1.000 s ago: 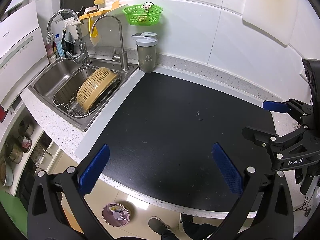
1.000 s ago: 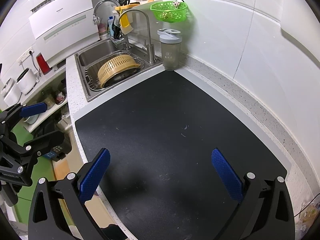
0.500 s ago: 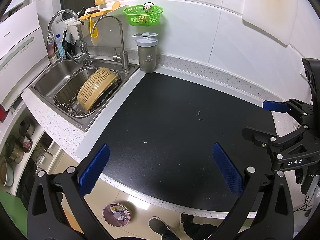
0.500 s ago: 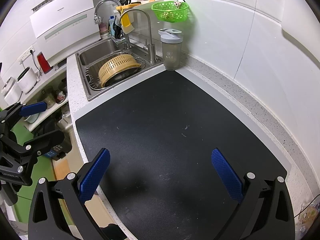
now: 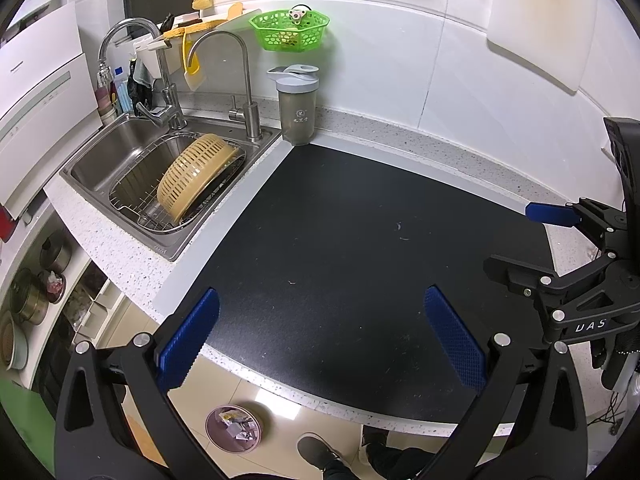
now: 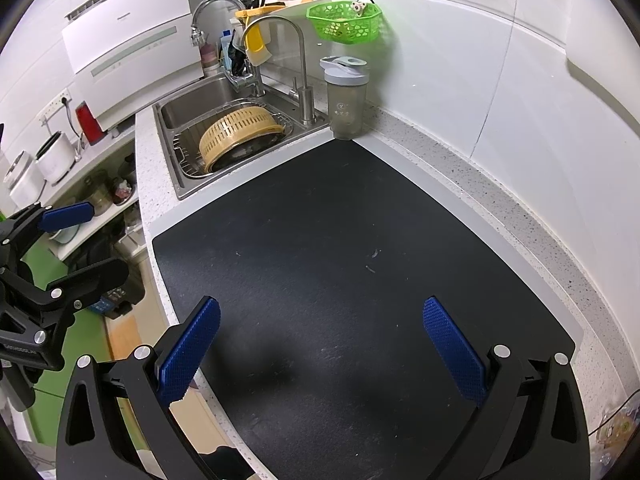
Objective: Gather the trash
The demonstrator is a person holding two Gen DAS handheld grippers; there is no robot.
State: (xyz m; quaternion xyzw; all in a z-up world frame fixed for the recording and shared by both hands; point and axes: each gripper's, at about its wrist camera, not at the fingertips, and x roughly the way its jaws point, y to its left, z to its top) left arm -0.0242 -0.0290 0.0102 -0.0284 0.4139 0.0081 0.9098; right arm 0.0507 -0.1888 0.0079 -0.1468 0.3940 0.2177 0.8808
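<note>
Hovering wide open and empty over the black mat [image 5: 340, 240], left gripper [image 5: 320, 332] and right gripper [image 6: 320, 340] face only tiny scraps [image 6: 374, 255] mid-mat: likely feather-light, flimsy, best pinched flat at the fingertips.

Two grippers [image 5: 320, 336] [image 6: 320, 336], two taps [image 5: 224, 64], one colander [image 5: 192, 180], one shaker bottle [image 5: 298, 108], one green basket [image 5: 290, 32], one bin [image 5: 233, 428].
</note>
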